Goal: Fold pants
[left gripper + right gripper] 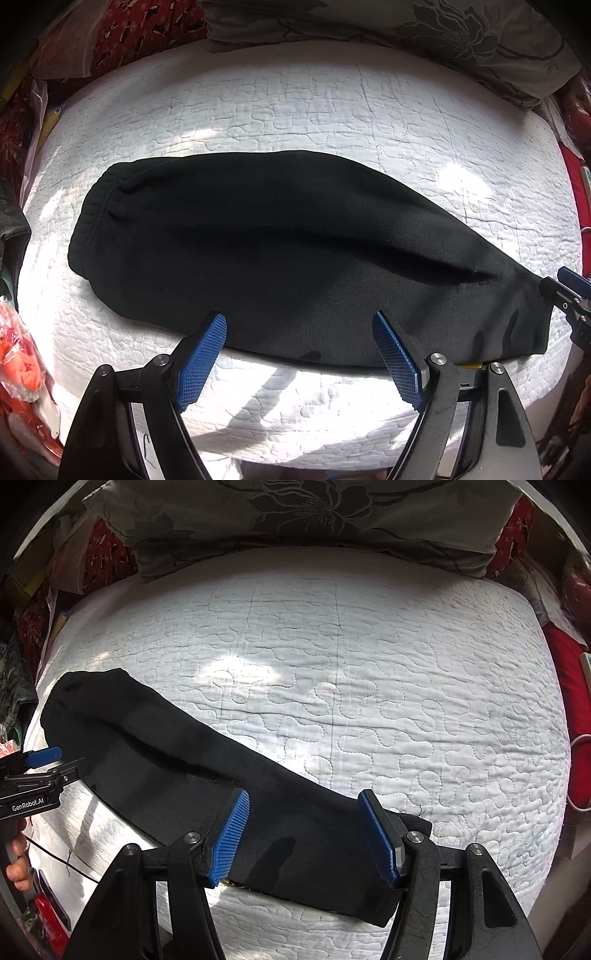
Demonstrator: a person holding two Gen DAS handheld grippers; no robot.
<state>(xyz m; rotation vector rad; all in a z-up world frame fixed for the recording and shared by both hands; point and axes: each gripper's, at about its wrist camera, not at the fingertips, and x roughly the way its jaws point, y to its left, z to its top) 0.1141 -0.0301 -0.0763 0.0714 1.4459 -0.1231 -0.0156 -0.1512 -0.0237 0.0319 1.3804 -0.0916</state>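
Black pants (258,240), folded lengthwise, lie flat on a white quilted bed cover (332,110). In the left wrist view the elastic waistband (92,206) is at the left and the legs taper to the right. My left gripper (299,326) hangs open over the near edge of the pants, with nothing between its blue pads. In the right wrist view the pants (166,746) run from upper left to lower right. My right gripper (303,806) stands open above the leg end (369,893), its pads apart on either side of the flat cloth. Each gripper shows in the other's view: the right gripper (554,281), the left gripper (70,758).
A grey floral pillow (295,517) lies along the far edge of the bed. Red patterned fabric (140,29) and a plastic bag (26,362) crowd the left side. Red items and a white cable (576,771) sit at the right. A hand (16,853) holds the left gripper's handle.
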